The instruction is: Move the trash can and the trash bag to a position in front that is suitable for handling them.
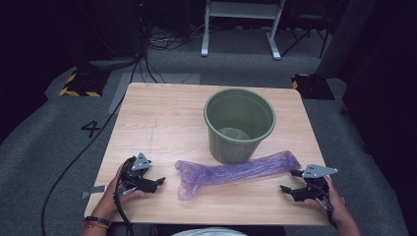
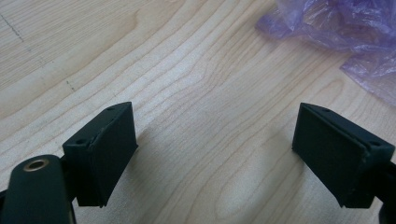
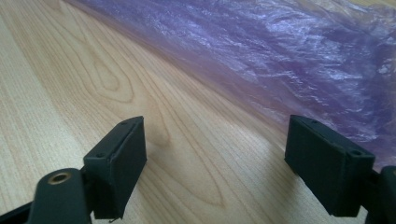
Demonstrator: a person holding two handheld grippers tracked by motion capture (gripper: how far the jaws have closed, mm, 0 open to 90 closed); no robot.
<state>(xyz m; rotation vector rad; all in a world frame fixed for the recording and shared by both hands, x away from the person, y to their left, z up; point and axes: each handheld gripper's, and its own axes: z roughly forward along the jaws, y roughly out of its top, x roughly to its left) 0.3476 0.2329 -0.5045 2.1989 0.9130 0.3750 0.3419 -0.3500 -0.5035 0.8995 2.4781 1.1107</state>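
Nothing had been grasped yet: the purple bag (image 1: 236, 170) lay flat and stretched just in front of the bin (image 1: 239, 124), touching its base, and the bin looked empty. Left gripper (image 1: 158, 182) and right gripper (image 1: 286, 182) rested beyond the bag's two ends, jaws spread wide on bare table (image 1: 162, 118). Left of the bin lay open room; the right gripper sat near the table's corner.

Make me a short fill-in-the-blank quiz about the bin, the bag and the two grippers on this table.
The purple plastic bag lies on the table in front of the ____ bin.
Both the left gripper and right gripper have jaws that stand ____.
The bin stands ____.

Missing words: green; open; upright
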